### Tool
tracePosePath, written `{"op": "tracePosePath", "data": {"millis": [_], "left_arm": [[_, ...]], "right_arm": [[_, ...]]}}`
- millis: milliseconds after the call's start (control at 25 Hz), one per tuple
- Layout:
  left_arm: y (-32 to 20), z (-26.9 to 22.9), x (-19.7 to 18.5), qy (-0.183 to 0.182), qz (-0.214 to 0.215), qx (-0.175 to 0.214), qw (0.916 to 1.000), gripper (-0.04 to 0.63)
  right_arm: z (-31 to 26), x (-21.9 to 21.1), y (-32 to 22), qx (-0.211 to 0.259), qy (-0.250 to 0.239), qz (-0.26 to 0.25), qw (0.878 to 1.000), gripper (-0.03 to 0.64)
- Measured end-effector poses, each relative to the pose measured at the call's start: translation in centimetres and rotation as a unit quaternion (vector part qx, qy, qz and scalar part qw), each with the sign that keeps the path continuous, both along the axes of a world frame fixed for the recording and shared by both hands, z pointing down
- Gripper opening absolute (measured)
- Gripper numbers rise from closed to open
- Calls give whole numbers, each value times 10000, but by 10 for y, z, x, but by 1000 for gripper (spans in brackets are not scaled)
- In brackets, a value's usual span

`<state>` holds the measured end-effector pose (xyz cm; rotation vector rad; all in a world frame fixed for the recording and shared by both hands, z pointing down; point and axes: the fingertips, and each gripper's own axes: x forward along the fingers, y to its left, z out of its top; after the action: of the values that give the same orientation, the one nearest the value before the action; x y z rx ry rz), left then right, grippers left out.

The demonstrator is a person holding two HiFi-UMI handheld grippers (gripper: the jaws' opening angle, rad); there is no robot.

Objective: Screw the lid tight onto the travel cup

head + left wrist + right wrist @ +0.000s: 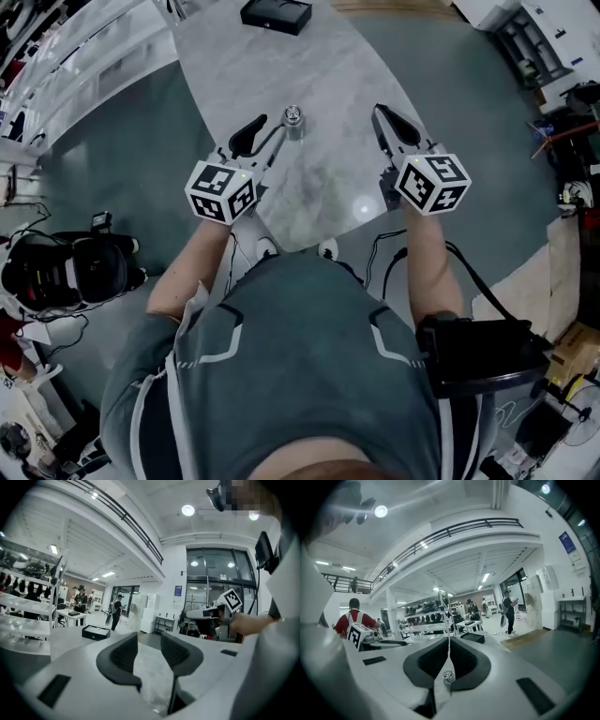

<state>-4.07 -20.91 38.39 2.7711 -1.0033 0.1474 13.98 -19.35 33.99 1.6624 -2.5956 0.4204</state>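
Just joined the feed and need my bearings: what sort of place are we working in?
Probably a big open robotics lab or workshop hall: a marble-topped table standing on a wide floor, stocked shelving along one side, and a mezzanine railing overhead.

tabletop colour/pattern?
The tabletop is pale grey marble with whitish veining. It shows best in the head view.

lamps (pixel 188 510) overhead lit the room evenly; one left a small glare spot on the table (pixel 309 75); the head view was dim and greenish; all views bent hard toward dark edges; the left gripper (pixel 149 641) looked soft near its lens
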Motion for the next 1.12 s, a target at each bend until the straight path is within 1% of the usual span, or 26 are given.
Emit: {"op": "tracePosePath", "data": {"millis": [40, 120, 160, 240, 280, 400, 480, 560, 600, 720, 800, 880, 920, 1120], "left_arm": [[-2, -7, -7, 9, -69, 4, 10000, 146], [-4, -21, -21, -74, -209, 134, 9997, 89], [-5, -29, -28, -110, -253, 206, 9994, 72], [-5, -43, -37, -104, -252, 255, 9993, 24], [-4, -47, -39, -97, -217, 242, 9994, 13], [-1, -65, -50, -88, -158, 237, 9996, 9], [-3, -84, -55, 173, -175, 148, 9996, 9], [-6, -94, -57, 375, -223, 11, 9990, 9], [-7, -96, -56, 351, -257, -11, 9991, 9], [-5, -94, -48, 117, -274, -36, 9995, 9], [-6, -92, -44, 202, -275, -236, 9991, 9], [-9, -89, -46, 334, -421, -471, 9974, 9], [-10, -87, -47, 335, -511, -536, 9967, 9], [-9, -87, -38, -72, -713, -549, 9959, 9]], "right_arm": [[-6, -3, 1, 63, -8, -3, 10000, 34], [-16, -9, 4, 165, -30, -17, 9999, 34], [-21, -14, 5, 211, -27, -43, 9998, 34], [-32, -23, 6, 276, -20, -180, 9995, 34], [-37, -26, 8, 291, -26, -267, 9992, 34], [-49, -35, 12, 314, 62, -467, 9984, 34], [-56, -39, 11, 328, 110, -549, 9979, 32], [-58, -41, 14, 315, 4, -595, 9977, 29], [-58, -40, 17, 308, -38, -591, 9978, 28], [-59, -34, 23, 305, -23, -558, 9980, 28], [-63, -33, 23, 314, 7, -528, 9981, 28], [-65, -34, 21, 309, 20, -507, 9982, 28], [-65, -34, 21, 299, 12, -503, 9983, 28], [-64, -25, 22, 221, -47, -504, 9985, 28]]}}
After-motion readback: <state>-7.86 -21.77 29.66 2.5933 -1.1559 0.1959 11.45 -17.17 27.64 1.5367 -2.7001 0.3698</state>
